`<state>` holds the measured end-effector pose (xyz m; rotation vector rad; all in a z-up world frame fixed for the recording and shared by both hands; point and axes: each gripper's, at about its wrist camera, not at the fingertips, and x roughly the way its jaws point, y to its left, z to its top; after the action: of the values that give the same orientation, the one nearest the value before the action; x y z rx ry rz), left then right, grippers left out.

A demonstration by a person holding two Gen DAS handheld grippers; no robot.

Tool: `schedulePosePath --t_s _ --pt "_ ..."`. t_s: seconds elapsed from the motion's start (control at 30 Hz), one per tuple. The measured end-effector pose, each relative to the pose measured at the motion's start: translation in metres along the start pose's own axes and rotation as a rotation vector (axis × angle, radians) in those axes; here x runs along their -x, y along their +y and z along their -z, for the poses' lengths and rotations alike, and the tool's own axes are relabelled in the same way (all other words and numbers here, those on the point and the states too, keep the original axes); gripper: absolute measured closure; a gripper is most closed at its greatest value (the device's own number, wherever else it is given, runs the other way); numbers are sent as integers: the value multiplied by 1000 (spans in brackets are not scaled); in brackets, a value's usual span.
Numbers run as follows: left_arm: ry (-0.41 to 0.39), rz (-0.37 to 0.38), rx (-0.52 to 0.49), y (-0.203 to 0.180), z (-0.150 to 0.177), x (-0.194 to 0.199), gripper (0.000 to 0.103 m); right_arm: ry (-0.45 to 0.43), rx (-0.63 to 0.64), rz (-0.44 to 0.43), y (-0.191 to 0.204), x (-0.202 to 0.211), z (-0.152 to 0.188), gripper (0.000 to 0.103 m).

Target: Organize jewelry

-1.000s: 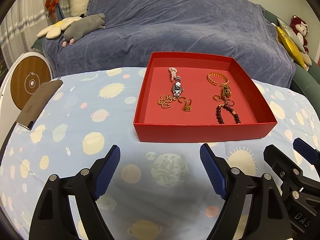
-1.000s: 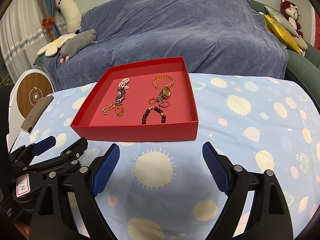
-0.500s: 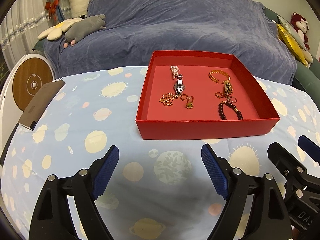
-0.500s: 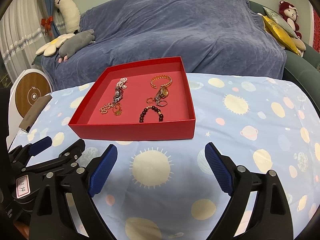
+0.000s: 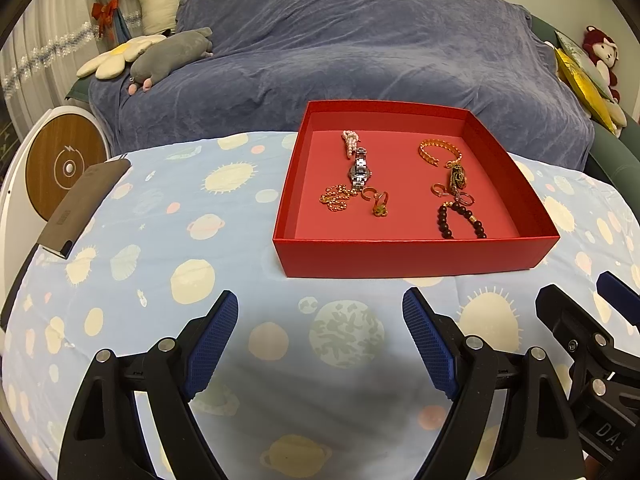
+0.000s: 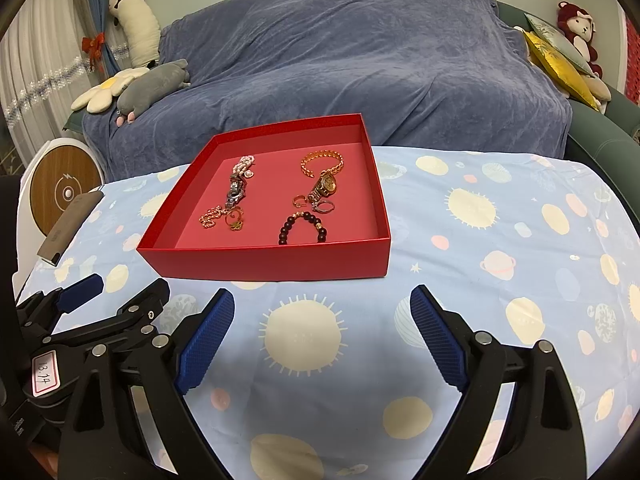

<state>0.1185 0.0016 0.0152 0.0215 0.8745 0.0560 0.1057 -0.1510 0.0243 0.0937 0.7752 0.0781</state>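
A red shallow box (image 5: 416, 258) (image 6: 264, 266) stands on the table with several jewelry pieces inside. On its left lie a pink bead bracelet (image 5: 349, 142), a silver watch (image 5: 361, 170), a thin gold chain (image 5: 335, 197) and a gold ring (image 5: 380, 208). On its right lie a gold chain bracelet (image 5: 438, 151), a gold watch (image 6: 326, 186), small rings (image 6: 324, 206) and a dark bead bracelet (image 5: 460, 220) (image 6: 302, 226). My left gripper (image 5: 320, 336) and my right gripper (image 6: 322, 330) are both open and empty, just in front of the box.
The table wears a light blue cloth (image 5: 180, 240) with suns and planets. A dark flat case (image 5: 82, 206) lies at its left edge. A sofa under a blue cover (image 5: 360, 48) with soft toys stands behind. A round white device (image 5: 60, 168) stands at the left.
Both grippers have drawn back and up a little from the box. The jaws stay open. The jewelry has not moved.
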Motion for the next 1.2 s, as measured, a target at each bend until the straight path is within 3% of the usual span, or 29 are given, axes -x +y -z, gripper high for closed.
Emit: schedulePosePath --t_s 1.2 --pt "-16 -23 34 4 -1 4 21 1 14 -3 2 3 2 15"
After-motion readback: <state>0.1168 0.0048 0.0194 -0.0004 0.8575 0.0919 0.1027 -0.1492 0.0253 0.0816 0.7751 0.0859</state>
